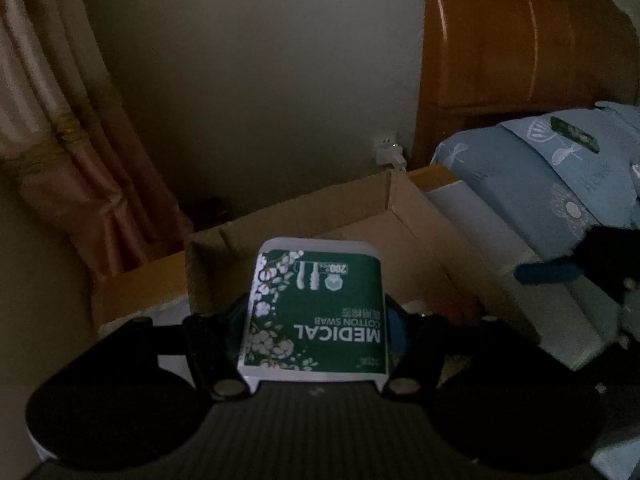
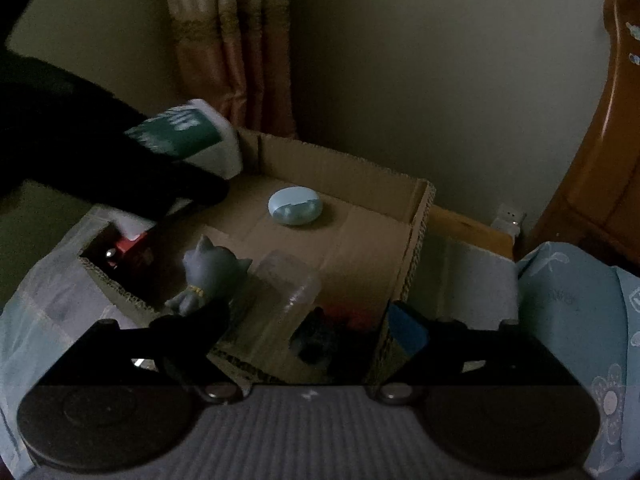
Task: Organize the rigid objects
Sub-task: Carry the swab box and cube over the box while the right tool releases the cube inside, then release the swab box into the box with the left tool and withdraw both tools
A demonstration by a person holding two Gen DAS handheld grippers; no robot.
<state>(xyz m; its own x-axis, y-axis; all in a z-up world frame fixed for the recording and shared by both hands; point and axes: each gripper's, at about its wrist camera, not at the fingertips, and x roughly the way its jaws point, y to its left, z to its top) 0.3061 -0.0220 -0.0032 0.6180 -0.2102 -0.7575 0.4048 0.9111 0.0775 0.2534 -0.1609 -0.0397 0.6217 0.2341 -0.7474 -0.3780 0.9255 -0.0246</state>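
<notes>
Left tongs [image 1: 316, 320] clamp our cotton swab box [image 1: 316, 312], label up, above the near left corner of the cardboard box [image 2: 416, 240], presumably for dropping in. Right tongs [image 2: 316, 328] hang wide and empty over its near wall. Inside: 1 cat figurine [image 2: 208, 276], 1 pale blue case [image 2: 295, 206], 1 clear container [image 2: 288, 284].

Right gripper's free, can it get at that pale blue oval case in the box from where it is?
Probably yes. The right gripper is open and empty at the cardboard box's near edge; the blue case lies exposed on the floor beyond, though the clear container and grey cat figure crowd the near end.
</notes>
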